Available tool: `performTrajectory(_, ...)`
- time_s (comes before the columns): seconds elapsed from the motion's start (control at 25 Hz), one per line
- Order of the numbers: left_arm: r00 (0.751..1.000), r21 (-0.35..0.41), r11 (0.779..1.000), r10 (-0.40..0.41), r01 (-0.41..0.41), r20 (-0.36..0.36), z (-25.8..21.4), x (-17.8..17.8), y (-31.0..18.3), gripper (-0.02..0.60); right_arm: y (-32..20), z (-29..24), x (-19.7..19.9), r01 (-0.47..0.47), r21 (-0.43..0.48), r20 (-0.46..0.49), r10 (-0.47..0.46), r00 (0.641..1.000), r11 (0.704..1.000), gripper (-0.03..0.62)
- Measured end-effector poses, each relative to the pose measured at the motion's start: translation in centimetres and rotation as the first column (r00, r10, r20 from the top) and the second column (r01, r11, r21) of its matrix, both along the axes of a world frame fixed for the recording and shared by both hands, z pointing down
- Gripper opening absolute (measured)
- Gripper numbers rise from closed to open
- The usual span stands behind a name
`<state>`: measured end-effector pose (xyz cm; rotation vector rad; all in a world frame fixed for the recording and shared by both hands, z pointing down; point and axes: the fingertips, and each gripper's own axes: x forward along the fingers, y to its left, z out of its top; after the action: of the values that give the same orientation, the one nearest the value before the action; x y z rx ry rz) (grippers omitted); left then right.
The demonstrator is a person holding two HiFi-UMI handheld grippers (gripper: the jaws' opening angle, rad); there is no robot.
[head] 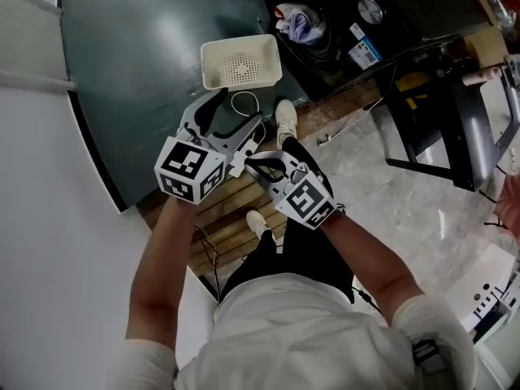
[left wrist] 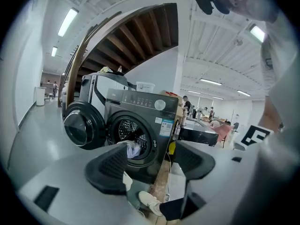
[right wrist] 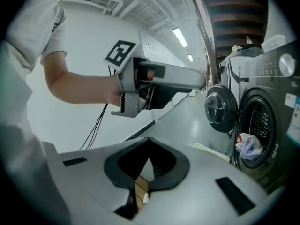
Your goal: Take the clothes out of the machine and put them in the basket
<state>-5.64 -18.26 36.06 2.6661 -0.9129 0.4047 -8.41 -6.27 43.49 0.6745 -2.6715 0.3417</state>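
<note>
The clothes (left wrist: 132, 149) are a small bundle, white and pale purple. They sit in the round hole of the machine (left wrist: 140, 118) and hang over its bottom edge. None are out yet. The basket (head: 241, 41) is white and has nothing in it. It sits on the floor just in front of the machine, between the machine and the person's shoe (head: 284, 119).

I think this is the reaching step, with the first grab to come. The left gripper (left wrist: 152, 165) has its jaws apart and nothing in them. It points at the hole. The right gripper (right wrist: 147, 139) has its jaws together and holds nothing.

Next, the left gripper needs to go into the hole and pinch the hanging cloth.

The door (left wrist: 79, 125) swings out to the left of the hole in the left gripper view, so that side is tight. The hole's rim is hard. The grey floor around the basket is bare, so there is room to move.
</note>
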Motion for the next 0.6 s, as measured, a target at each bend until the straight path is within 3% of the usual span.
performTrajectory(0.28,0.995,-0.033,0.995,0.098,-0.097,0.019,7.1,5.9,-8.4,0.334,-6.7,7.9,2.3,-0.089,-0.055,-0.021,0.088,0.996,0.995,0.003)
performTrajectory(0.6,0.982,-0.055,0.983,0.178,-0.174,0.07,13.4,10.7,-15.5,0.353,-14.1,12.7,4.9,-0.166,-0.096,-0.04,0.163,0.986,0.981,0.003)
